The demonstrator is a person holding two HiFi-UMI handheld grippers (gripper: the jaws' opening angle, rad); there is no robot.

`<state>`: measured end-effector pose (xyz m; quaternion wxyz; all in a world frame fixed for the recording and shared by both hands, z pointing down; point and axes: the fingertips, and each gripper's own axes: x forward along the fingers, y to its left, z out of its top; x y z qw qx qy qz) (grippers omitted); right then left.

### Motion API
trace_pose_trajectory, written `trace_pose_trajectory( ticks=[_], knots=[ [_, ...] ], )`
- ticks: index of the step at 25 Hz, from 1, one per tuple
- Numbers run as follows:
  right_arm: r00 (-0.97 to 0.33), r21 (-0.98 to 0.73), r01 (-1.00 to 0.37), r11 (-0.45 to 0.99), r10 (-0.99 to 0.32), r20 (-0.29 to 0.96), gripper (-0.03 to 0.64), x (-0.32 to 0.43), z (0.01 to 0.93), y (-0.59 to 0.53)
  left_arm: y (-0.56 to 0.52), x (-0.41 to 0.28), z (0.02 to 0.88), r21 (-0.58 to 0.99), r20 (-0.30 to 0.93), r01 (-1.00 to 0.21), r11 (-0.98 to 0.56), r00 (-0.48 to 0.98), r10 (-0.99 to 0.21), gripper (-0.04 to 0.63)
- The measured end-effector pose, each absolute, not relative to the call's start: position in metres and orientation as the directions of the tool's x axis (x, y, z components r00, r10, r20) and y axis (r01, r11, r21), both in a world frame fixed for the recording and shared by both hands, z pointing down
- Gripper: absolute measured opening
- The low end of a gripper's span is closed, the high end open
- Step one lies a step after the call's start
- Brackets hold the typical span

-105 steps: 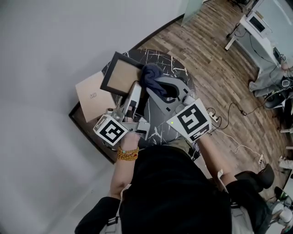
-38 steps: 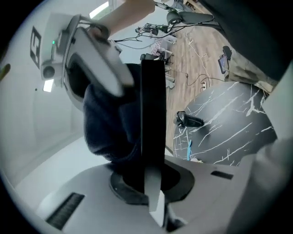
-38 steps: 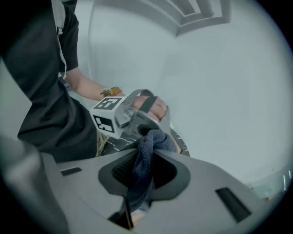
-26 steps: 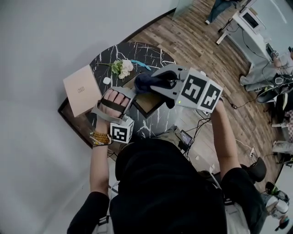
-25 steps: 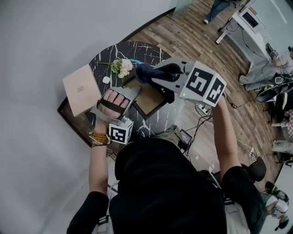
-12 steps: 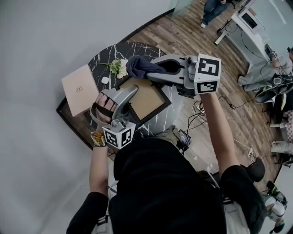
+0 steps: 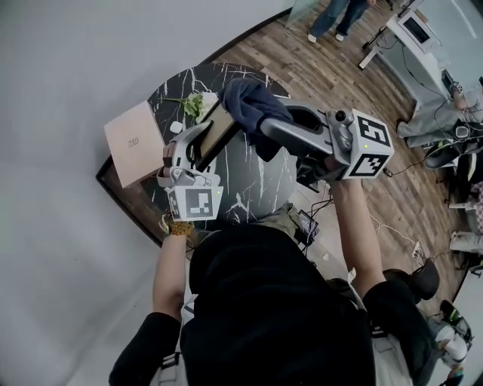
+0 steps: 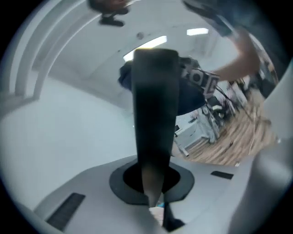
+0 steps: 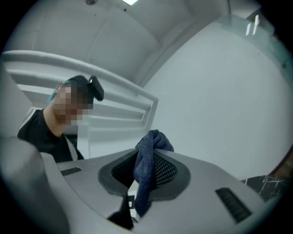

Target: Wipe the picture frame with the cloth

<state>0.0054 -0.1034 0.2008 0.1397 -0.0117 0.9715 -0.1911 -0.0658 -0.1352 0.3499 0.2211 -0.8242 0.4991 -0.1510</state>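
My left gripper (image 7: 195, 147) is shut on a black picture frame (image 7: 216, 127), held off the table and turned almost edge-on in the head view. The left gripper view shows the frame's dark edge (image 8: 154, 114) rising straight up from between the jaws. A dark blue cloth (image 7: 247, 102) is bunched in my shut right gripper (image 7: 266, 122) and sits at the frame's far upper end. Whether it touches the frame I cannot tell. In the right gripper view the cloth (image 9: 146, 169) sticks up between the pads, with a white wall behind it.
Below the grippers stands a round black marble table (image 7: 249, 188) with a bunch of white flowers (image 7: 198, 102). A beige box (image 7: 133, 143) lies on a dark tray (image 7: 128, 197) at the left. A white desk (image 7: 411, 34) and a person's legs (image 7: 332, 15) are on the wood floor beyond.
The left gripper has rolled, turning the frame from face-up to edge-on. The right gripper has risen with the cloth and swung to the frame's upper end.
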Motion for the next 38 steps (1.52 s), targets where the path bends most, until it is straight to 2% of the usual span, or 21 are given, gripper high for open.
trace_pose_trajectory(
  ticks=[2,4,5,7,9,11,18,20,22,25,27,32,38],
  knots=[
    [-0.923,-0.345,-0.125,0.93,-0.237,-0.305,0.054,0.024,0.189,-0.128,-0.141,-0.063,0.364,-0.215,0.132,-0.819,-0.533,0.516,-0.846,0.012],
    [-0.925,-0.142,-0.305,0.942,-0.329,-0.192,0.054,0.018,0.195,-0.135,-0.143,-0.057,0.375,-0.055,0.227,-0.812,-0.581,0.556,-0.799,0.012],
    [-0.937,-0.012,-0.336,0.942,-0.336,-0.092,0.053,0.003,0.203,-0.129,-0.143,-0.054,0.379,-0.069,0.273,-0.806,-0.588,0.551,-0.788,0.012],
    [-0.948,0.149,-0.274,0.95,-0.293,0.123,0.054,-0.031,0.226,-0.108,-0.148,-0.049,0.385,-0.201,0.35,-0.785,-0.586,0.502,-0.791,0.012],
    [-0.919,0.193,-0.192,0.962,-0.245,0.308,0.054,-0.059,0.253,-0.09,-0.153,-0.045,0.386,-0.277,0.383,-0.766,-0.58,0.465,-0.798,0.012],
    [-0.887,0.25,-0.163,0.954,-0.253,0.387,0.053,-0.076,0.272,-0.085,-0.155,-0.043,0.387,-0.283,0.398,-0.768,-0.575,0.452,-0.799,0.012],
    [-0.841,0.234,-0.325,0.916,-0.393,0.371,0.052,-0.05,0.272,-0.137,-0.146,-0.055,0.386,-0.274,0.379,-0.785,-0.556,0.443,-0.813,0.012],
    [-0.825,0.205,-0.383,0.901,-0.433,0.362,0.052,-0.035,0.274,-0.154,-0.141,-0.055,0.388,-0.222,0.364,-0.794,-0.566,0.471,-0.804,0.012],
    [-0.815,0.211,-0.432,0.877,-0.48,0.326,0.052,-0.02,0.27,-0.17,-0.139,-0.052,0.393,-0.046,0.333,-0.807,-0.589,0.544,-0.77,0.012],
    [-0.857,0.298,-0.407,0.863,-0.474,0.201,0.052,-0.014,0.246,-0.167,-0.146,-0.054,0.392,0.365,0.228,-0.728,-0.581,0.674,-0.702,0.012],
    [-0.873,0.385,-0.348,0.855,-0.445,0.199,0.052,-0.022,0.242,-0.156,-0.151,-0.059,0.387,0.475,0.184,-0.675,-0.564,0.703,-0.686,0.011],
    [-0.855,0.527,-0.216,0.822,-0.42,0.305,0.052,-0.056,0.278,-0.148,-0.153,-0.049,0.358,0.476,0.114,-0.636,-0.607,0.729,-0.675,0.012],
    [-0.82,0.431,-0.243,0.869,-0.421,0.387,0.052,-0.049,0.323,-0.141,-0.154,-0.073,0.332,0.519,0.0,-0.619,-0.59,0.69,-0.724,0.012]
  ],
)
